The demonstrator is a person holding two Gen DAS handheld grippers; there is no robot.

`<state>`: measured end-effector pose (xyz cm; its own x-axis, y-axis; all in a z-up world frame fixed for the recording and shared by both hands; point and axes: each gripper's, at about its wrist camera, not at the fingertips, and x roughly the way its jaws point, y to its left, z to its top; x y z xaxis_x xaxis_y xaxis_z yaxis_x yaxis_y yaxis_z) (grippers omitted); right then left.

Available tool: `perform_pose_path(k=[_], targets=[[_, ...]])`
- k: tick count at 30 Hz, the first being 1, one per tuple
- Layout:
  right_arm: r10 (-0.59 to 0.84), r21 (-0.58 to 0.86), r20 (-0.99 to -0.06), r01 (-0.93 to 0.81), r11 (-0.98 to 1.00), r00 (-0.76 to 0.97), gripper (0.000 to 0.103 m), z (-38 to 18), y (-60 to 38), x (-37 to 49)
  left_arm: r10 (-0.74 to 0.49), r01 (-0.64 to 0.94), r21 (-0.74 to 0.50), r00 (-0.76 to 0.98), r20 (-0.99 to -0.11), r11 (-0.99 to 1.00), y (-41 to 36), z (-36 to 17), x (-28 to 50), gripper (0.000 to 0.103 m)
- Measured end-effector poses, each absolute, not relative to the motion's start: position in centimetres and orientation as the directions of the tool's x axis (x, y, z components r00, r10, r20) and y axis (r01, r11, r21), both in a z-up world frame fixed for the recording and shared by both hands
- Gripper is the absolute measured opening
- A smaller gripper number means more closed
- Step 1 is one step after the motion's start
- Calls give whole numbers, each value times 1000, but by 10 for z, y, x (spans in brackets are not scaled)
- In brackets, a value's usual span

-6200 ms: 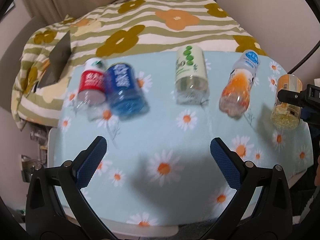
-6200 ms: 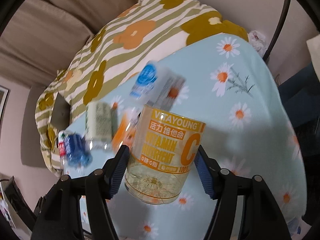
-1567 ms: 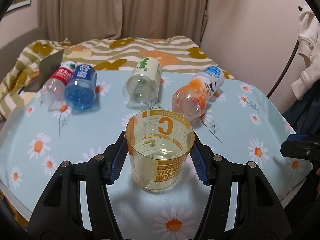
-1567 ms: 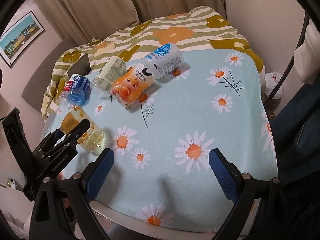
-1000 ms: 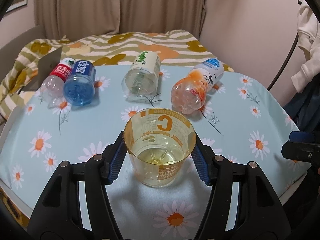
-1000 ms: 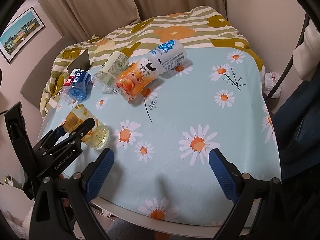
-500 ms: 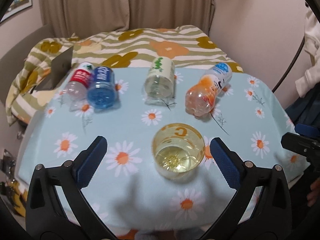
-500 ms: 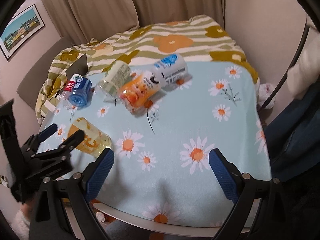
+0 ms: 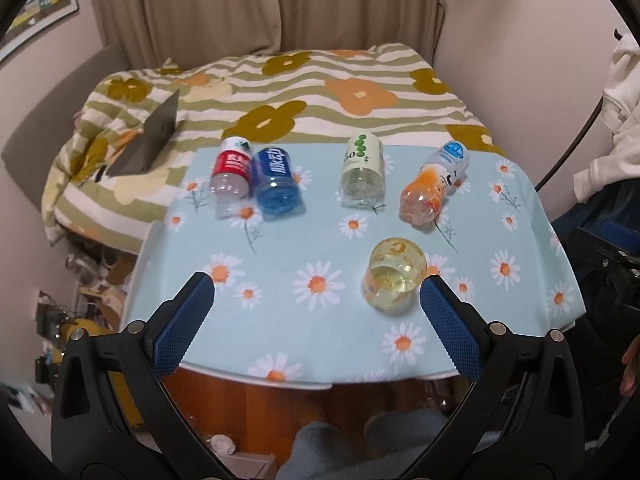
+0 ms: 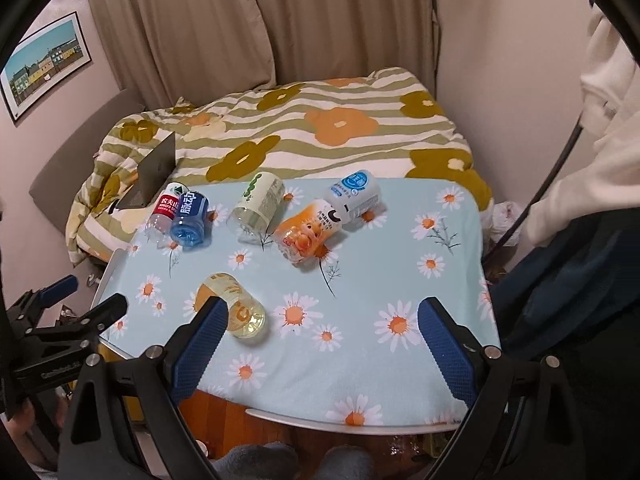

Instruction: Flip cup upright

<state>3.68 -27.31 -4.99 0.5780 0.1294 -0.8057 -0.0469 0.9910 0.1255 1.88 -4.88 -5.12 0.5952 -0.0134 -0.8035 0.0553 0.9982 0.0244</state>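
Note:
The clear yellow cup (image 9: 394,276) with orange print stands upright, mouth up, on the daisy-print table (image 9: 320,336) near its front edge. It also shows in the right wrist view (image 10: 234,306), partly behind my right gripper's left finger. My left gripper (image 9: 316,322) is open and empty, pulled back above the table's front edge, with the cup just inside its right finger (image 9: 448,326). My right gripper (image 10: 320,344) is open and empty over the front of the table.
Several cups and bottles lie on their sides in a row at the back: red (image 9: 232,170), blue (image 9: 276,182), green-print (image 9: 362,172), orange (image 9: 434,190). A striped floral blanket (image 9: 312,92) with a dark laptop (image 9: 150,138) lies behind. Floor shows below the table's front edge.
My left gripper let go of the cup, opened wide, and drew back and up from the table. The cup stays standing upright. My right gripper also backed away a little.

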Motion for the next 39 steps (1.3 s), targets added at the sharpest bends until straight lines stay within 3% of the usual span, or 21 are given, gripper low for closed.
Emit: perform_pose_path(k=[14,39], targets=[[10,45,-788,42,998,616,95,-30,-248,13,-49,92,14,642,-766,996,-28,-30,3,103],[-5,34,-781,50,998,624,95,-26,-239,12,-48,99,22,653,-756,995,-25,-26,5,103]])
